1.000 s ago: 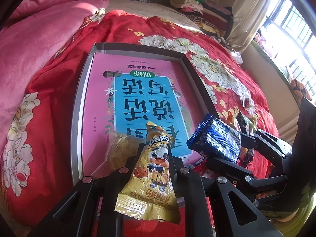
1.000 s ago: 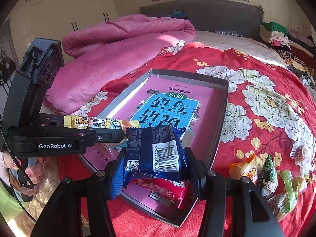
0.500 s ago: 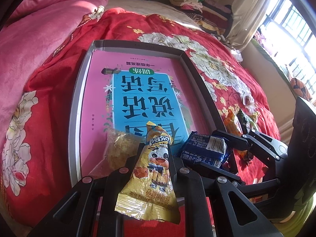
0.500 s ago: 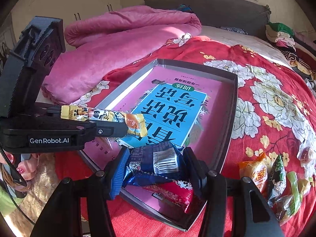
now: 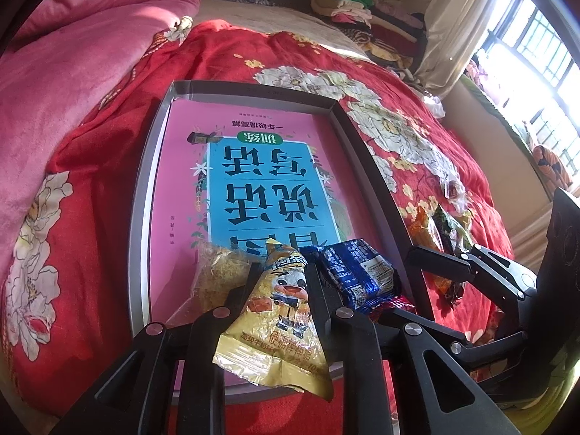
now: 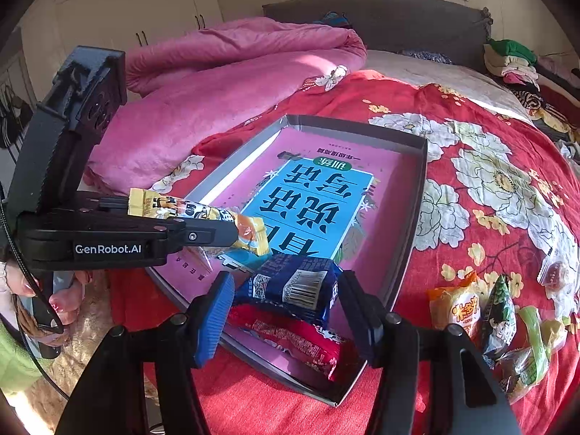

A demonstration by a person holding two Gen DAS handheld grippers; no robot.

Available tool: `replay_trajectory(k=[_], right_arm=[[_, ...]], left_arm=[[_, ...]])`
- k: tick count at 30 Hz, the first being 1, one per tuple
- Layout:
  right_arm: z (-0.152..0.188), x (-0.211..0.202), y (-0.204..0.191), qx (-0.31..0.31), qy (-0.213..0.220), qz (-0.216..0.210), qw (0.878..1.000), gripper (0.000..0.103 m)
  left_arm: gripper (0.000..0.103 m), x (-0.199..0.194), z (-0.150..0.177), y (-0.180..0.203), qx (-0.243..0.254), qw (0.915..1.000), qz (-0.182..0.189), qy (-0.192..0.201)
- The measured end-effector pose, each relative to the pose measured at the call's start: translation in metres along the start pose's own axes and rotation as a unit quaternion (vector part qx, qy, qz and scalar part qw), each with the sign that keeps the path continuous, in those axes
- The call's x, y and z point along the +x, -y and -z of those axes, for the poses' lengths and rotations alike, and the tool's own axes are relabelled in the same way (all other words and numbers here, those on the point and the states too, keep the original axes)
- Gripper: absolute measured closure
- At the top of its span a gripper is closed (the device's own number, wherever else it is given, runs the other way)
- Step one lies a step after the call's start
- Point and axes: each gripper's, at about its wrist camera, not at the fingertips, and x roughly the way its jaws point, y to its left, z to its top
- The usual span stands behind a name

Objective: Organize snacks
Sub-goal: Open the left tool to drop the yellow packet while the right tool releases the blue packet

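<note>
Yellow packet (image 5: 275,311), cartoon face print, crinkled foil, sits pinched in the left gripper (image 5: 279,282); its jaws have just been easing apart but the pads still touch the packet. It hangs over the near end of the tray (image 5: 145,188). Blue packet (image 6: 293,286), barcode up, lies in the tray's near right corner on top of a red packet (image 6: 297,344). Right gripper (image 6: 286,311) straddles the blue packet, jaws just been widening, pads clear of it, nothing gripped. A clear bag of yellow crumbs (image 5: 217,275) lies in the tray beside the yellow packet.

Tray is a shallow grey box lid holding a pink-and-blue book (image 5: 253,181); far half of it is bare. It rests on a red floral quilt (image 6: 489,181) on a bed. Pink blanket (image 6: 224,72) bunched far left. Folded clothes (image 6: 511,61) far right, window (image 5: 536,54) on the right.

Loose snacks (image 6: 485,319) lie on the quilt right of the tray, apart from its rim. A hand (image 6: 54,301) holds the left gripper's handle.
</note>
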Motion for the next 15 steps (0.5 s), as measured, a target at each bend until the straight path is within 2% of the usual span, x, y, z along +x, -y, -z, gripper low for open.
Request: replay_trajectory(k=[11, 15], right_arm=[[0.000, -0.014, 0.003, 0.005, 0.010, 0.010, 1.000, 0.043], [0.002, -0.018, 0.003, 0.005, 0.013, 0.013, 1.000, 0.043]], left_arm=[[0.069, -0.006, -0.001, -0.003, -0.005, 0.9999, 0.003, 0.009], [0.059, -0.008, -0.001, -0.003, -0.007, 0.9999, 0.002, 0.014]])
